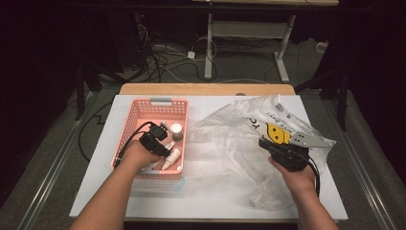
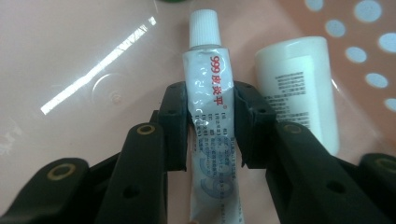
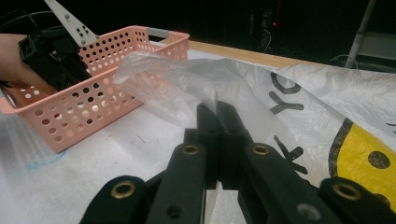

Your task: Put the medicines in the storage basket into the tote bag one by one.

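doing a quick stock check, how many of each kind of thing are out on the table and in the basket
pink basket: 1
plastic bag, pinched in the right tongs: 1
ointment tube, clamped in the left tongs: 1
white bottles lying in the basket: at least 2
small capped jar: 1
total: at least 6

A white worktop [image 1: 210,191] carried a pink basket [image 1: 139,111] at its left and a crumpled, seemingly clear plastic bag [image 1: 230,139] at its right, well apart.
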### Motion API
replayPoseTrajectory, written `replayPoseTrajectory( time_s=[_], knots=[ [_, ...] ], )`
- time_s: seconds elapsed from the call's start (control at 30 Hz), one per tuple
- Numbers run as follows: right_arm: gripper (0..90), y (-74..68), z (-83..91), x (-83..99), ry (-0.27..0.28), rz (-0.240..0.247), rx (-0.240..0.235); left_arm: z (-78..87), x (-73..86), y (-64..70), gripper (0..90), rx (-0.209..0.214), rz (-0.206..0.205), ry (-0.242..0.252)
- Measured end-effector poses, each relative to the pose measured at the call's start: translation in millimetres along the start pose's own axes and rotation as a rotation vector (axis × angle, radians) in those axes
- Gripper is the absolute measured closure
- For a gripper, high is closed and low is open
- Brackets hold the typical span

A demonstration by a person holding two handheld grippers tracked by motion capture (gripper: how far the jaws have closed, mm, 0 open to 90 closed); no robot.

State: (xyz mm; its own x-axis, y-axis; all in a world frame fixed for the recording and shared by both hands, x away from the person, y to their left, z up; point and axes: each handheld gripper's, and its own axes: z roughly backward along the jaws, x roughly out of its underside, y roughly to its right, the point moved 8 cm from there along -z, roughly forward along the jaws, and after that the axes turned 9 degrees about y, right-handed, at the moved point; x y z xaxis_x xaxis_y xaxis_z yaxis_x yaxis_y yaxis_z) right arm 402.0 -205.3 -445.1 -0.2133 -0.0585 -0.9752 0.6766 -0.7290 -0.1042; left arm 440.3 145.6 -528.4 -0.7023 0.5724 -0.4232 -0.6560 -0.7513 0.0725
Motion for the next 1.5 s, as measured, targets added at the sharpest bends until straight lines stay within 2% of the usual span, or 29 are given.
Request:
replayPoseTrajectory(
  time_s=[0.37,0.6,0.67,0.7,0.87,1.07,1.5],
  knots=[
    [90.0,-1.1,-0.7,-0.3,0.005,-0.006,-0.004,2.1,-0.8,0.2,66.8,-0.016,-0.007,-0.002],
    [90.0,0.7,1.7,-1.6,0.010,-0.004,0.000,9.8,-4.0,-0.7,66.9,-0.020,-0.005,0.035],
    [90.0,2.0,3.4,-2.2,0.013,0.003,0.002,14.7,-6.4,0.7,66.9,-0.017,0.002,0.073],
    [90.0,2.2,3.6,-2.2,0.012,0.006,0.004,14.7,-6.4,0.7,66.9,-0.017,0.002,0.073],
    [90.0,1.7,4.0,-3.2,0.014,0.011,0.005,26.0,-10.2,2.2,66.9,-0.018,0.006,0.143],
    [90.0,2.4,6.2,-4.3,0.017,0.015,0.013,41.9,-14.3,4.5,66.9,0.003,0.040,0.282],
    [90.0,3.6,9.7,-5.1,0.025,0.020,0.018,64.9,-11.4,14.1,66.9,0.007,0.035,0.450]
  ],
)
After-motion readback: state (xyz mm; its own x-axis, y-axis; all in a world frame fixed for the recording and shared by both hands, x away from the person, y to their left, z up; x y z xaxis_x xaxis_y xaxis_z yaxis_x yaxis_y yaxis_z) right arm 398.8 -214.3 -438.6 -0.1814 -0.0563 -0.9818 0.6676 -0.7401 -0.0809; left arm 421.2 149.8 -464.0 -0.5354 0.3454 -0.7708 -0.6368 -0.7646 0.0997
